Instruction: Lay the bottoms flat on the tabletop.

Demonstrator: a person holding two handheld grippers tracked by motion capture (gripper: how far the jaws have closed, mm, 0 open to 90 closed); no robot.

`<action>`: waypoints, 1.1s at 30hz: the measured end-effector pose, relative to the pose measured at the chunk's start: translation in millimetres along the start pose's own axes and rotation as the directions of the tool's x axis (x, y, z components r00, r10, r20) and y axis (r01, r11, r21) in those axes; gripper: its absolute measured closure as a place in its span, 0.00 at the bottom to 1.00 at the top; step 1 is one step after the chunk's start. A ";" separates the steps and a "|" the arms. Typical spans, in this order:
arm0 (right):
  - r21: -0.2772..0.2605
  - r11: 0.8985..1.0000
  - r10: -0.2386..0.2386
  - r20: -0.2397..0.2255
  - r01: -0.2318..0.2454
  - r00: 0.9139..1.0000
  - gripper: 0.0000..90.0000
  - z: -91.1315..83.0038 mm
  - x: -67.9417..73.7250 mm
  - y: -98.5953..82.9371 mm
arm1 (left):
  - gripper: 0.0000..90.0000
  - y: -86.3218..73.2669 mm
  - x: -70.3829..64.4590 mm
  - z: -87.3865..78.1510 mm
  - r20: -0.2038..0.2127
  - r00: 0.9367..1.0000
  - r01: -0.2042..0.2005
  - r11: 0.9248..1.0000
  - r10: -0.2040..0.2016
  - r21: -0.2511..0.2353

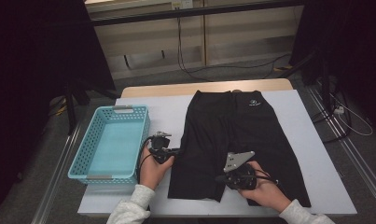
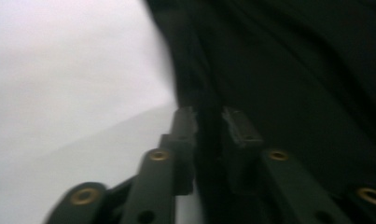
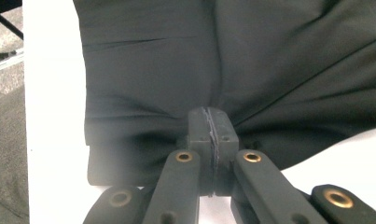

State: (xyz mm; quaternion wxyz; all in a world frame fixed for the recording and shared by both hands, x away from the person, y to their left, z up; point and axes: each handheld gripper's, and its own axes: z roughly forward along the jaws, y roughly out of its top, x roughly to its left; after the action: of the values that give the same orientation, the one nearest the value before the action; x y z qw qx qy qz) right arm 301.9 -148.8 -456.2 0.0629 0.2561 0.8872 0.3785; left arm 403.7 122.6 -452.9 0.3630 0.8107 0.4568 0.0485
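Surface (image 1: 143, 105): white cover. Black shorts (image 1: 237, 135) flat at centre, waistband at 12 o'clock, legs toward 6. Blue basket (image 1: 112, 142) at 9 o'clock of the shorts, just beside them. Right claw (image 1: 219, 178) at the shorts' 6 o'clock hem, clenched on the fabric, cloth puckering at its tips. Left claw (image 1: 179, 150) at the shorts' 8 o'clock edge, jaws parted astride the fabric edge, not clamped.

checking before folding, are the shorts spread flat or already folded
Spread flat: the shorts lie open on the table, waistband far, both legs side by side.
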 end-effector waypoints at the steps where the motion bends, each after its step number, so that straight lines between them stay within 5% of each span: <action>1: 0.001 1.000 0.002 -0.001 -0.002 1.000 1.00 -0.1 -0.2 0.0 | 0.98 1.1 0.3 -1.0 0.008 1.000 0.027 0.999 -0.027 0.016; 3: 0.002 1.000 0.005 -0.011 -0.005 1.000 1.00 -0.6 -0.1 -0.1 | 1.00 1.8 -0.5 -3.6 -0.020 0.999 0.029 0.999 -0.029 0.028; 16: 0.005 1.000 -0.023 -0.083 0.023 0.996 1.00 -2.6 17.7 1.1 | 0.99 -4.0 -0.9 -20.4 -0.028 0.998 0.066 0.997 -0.065 0.031; 18: -0.022 1.000 -0.003 -0.058 0.001 0.998 0.91 -3.7 13.7 1.3 | 0.85 -3.7 -0.8 -19.6 -0.068 0.997 0.036 0.999 -0.035 0.005; 20: -0.042 0.999 0.016 -0.032 -0.017 0.999 0.74 -7.1 8.5 2.7 | 0.69 -3.5 0.8 -17.0 -0.034 0.998 0.047 0.999 -0.047 -0.011; 26: -0.106 0.993 0.059 0.076 -0.051 0.995 0.58 -19.9 -12.4 5.3 | 0.37 -2.5 1.5 -13.5 -0.038 0.999 -0.016 0.999 0.015 -0.041; 31: -0.159 0.981 0.142 0.180 -0.114 0.973 0.39 -29.9 -35.3 5.0 | 0.26 -3.0 1.4 -13.1 -0.040 0.997 -0.067 0.997 0.065 -0.039; 33: -0.174 0.976 0.166 0.212 -0.130 0.963 0.39 -32.9 -44.3 5.0 | 0.25 -3.1 1.3 -13.0 -0.028 0.998 -0.064 0.997 0.062 -0.039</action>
State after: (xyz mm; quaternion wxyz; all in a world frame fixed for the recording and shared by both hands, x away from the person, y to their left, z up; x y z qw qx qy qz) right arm 332.1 -189.1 -433.1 0.1548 0.3573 0.8196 0.4202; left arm 396.9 131.7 -445.7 0.3712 0.8166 0.4348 0.0798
